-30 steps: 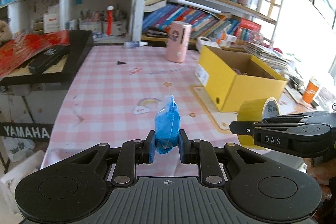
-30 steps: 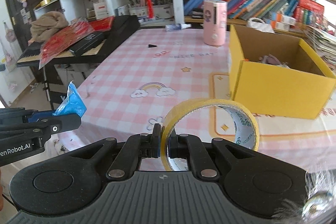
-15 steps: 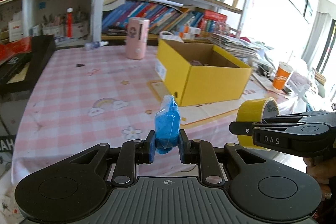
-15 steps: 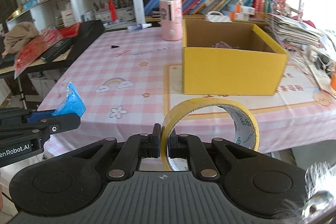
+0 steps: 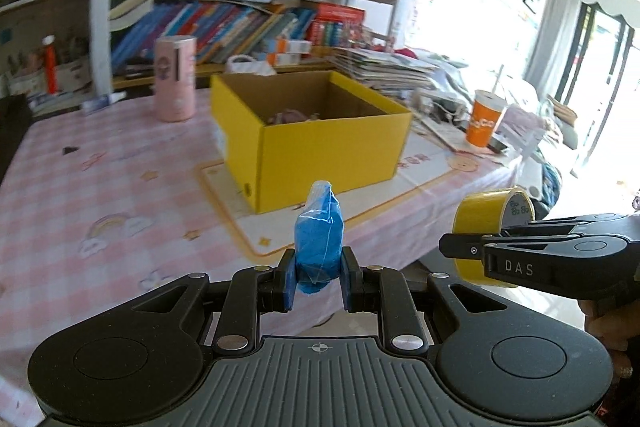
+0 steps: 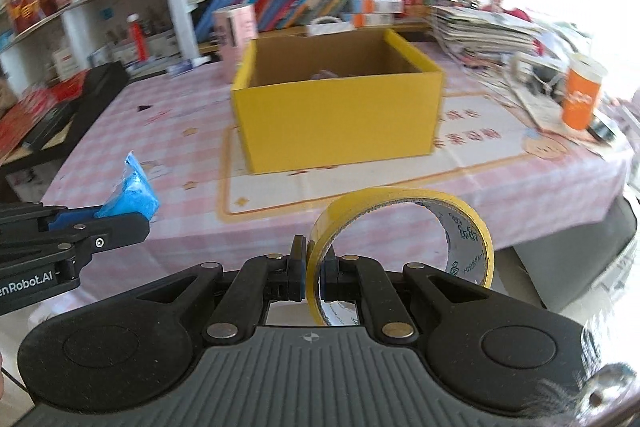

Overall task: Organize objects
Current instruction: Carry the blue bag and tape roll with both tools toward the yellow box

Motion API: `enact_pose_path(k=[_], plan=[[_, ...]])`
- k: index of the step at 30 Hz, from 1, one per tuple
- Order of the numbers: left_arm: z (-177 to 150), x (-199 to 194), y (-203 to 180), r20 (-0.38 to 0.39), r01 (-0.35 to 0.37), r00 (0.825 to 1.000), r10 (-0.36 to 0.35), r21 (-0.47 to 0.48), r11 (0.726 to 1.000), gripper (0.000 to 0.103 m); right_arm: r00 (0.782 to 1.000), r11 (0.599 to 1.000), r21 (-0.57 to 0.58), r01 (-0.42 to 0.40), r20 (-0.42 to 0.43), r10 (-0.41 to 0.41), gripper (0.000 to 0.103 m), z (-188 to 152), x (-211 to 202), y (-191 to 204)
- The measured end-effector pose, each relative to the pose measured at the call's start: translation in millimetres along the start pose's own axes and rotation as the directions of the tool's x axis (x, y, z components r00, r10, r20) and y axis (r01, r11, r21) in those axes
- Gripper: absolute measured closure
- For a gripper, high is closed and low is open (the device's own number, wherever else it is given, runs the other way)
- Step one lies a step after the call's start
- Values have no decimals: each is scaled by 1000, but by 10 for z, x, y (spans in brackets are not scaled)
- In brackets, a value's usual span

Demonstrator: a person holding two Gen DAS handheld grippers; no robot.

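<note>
A table (image 6: pixel 120 131) with a pink checked cloth carries a pale mat with an orange border (image 6: pixel 472 155) near its front edge. An open yellow box (image 6: pixel 340 115) stands on that mat. Behind the box, to the left, a pink canister (image 5: pixel 175 79) stands upright, with a small white tube (image 5: pixel 98 103) lying further left. On the right, an orange cup (image 6: pixel 582 91) stands by a heap of papers (image 6: pixel 484 31). A small dark triangle (image 5: pixel 70 149) lies far left.

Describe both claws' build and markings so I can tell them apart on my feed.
Both are matte black plastic with linkage arms, silver rivets and a ribbed base. The left claw has blue pads and white "enRobot.AI" lettering; the right claw reads "DAS". No cables visible.
</note>
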State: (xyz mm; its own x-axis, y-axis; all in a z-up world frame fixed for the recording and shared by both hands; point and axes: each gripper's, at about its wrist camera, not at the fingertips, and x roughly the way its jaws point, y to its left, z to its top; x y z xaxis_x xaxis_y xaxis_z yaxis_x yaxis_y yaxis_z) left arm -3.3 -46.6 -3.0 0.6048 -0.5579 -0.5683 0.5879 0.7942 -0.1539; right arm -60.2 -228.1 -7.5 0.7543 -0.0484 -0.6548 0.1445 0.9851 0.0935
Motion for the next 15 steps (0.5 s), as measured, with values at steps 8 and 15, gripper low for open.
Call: enact_pose_path(k=[8,15], plan=[[120,230,-147,-20,12,1000,-11,29,1000,83,1000,999,31,17,-1,-17,97,73,59,-272],[245,395,-220,-19,8,1000,-7,44,999,83,1000,999,32,8,-19,-7,97,197,215,-416]])
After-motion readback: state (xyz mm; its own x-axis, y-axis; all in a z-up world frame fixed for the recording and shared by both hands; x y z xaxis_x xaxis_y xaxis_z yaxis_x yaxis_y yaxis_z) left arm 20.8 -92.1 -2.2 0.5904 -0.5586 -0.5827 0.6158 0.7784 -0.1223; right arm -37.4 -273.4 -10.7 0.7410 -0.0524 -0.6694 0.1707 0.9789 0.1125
